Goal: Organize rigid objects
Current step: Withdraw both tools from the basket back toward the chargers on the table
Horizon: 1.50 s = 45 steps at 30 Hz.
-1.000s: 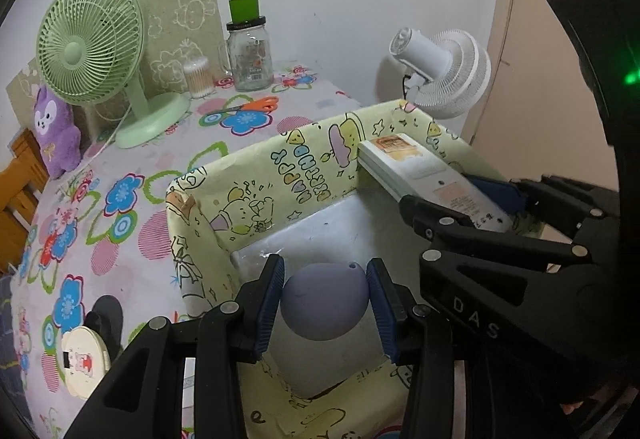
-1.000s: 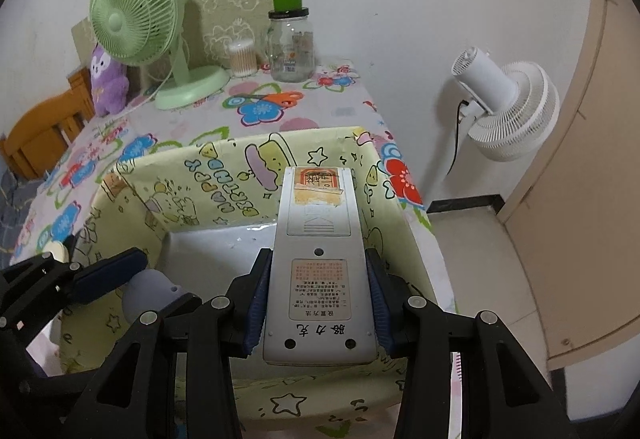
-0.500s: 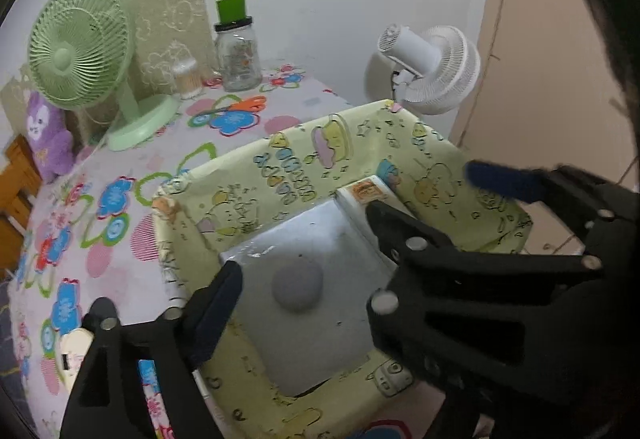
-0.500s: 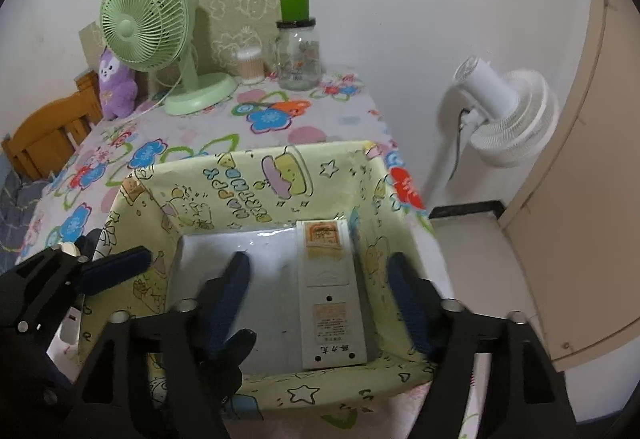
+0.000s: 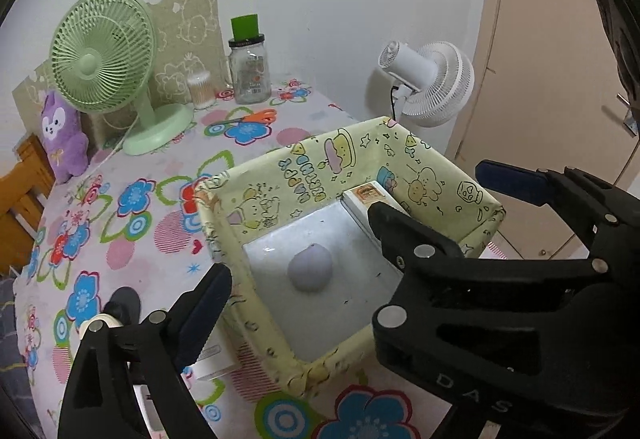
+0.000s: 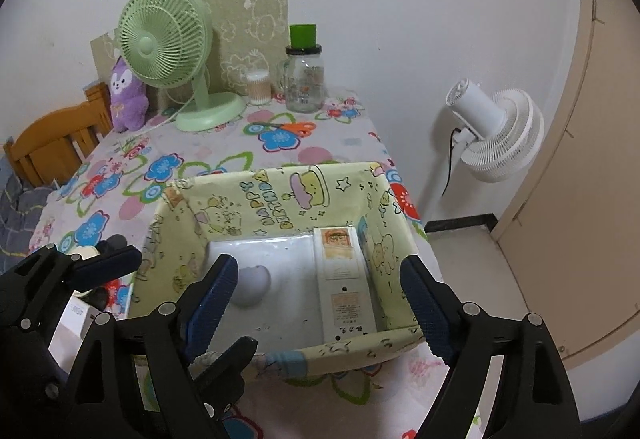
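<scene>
- The left gripper [image 5: 304,303] hangs above the yellow cartoon-print box [image 5: 416,151], its jaws spreading wider with nothing between them; the lilac rounded object [image 5: 311,268] lies on the box's pale floor just ahead of and below its fingertips.
- The right gripper [image 6: 320,303] is likewise empty, jaws opening; the white remote control [image 6: 345,279] lies flat on the box floor between and beyond its fingers, lengthwise along the wall on its right.
- The step in hand looks like the release and withdrawal after placing both things in the box.
- To do it well, I judge each gripper should lift straight away from the box with its jaws wide, so no pad catches the thin paper-covered walls or nudges the things inside.
- The two grippers stand close together, the left one's finger showing at the right one's lower left, so they should part from each other as they rise.
- Next candidates seem to lie to the left of the left gripper, on the flowered tablecloth [image 5: 120,223]: a small round cream item and a white box, both partly hidden.
- Count: one box, two things inside it (one remote, one lilac piece), two fans, one glass jar, one purple plush, one pair of orange scissors.
</scene>
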{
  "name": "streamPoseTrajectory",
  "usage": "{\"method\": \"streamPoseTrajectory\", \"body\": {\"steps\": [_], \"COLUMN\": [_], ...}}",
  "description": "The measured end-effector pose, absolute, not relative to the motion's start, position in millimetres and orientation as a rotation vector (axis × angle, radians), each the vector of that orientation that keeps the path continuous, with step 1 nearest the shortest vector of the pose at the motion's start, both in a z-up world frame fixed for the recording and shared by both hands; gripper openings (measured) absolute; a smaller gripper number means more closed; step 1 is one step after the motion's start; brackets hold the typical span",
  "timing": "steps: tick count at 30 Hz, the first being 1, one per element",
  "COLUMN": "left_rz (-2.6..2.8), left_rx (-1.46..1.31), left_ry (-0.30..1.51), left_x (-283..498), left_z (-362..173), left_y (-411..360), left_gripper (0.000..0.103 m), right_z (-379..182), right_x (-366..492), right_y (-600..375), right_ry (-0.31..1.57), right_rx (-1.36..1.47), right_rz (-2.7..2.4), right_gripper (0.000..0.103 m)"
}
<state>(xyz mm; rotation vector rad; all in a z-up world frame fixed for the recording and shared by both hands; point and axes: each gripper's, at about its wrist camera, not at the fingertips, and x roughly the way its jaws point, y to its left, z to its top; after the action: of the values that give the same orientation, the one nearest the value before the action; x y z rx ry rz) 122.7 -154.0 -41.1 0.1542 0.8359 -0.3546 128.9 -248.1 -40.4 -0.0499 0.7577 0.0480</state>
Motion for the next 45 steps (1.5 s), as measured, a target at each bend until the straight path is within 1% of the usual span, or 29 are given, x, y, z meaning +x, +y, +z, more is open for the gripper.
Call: {"method": "streamPoseTrajectory", "body": {"steps": [11,45], "left_rz": [-0.323,-0.212], "left_rx": [0.124,0.086], "left_ry": [0.801,0.743], "left_x": [104,54], "left_z": [-30,-26], "left_y": [-126,-42], "left_gripper": [0.099,0.099], "right_z": [-28,-21], "right_x": [108,60], "right_y": [-225,-140], "right_ry": [0.727,0.681], "right_rx": [-0.048,-0.089], "right_rz": [0.077,0.200], "right_gripper": [0.086,0.086]}}
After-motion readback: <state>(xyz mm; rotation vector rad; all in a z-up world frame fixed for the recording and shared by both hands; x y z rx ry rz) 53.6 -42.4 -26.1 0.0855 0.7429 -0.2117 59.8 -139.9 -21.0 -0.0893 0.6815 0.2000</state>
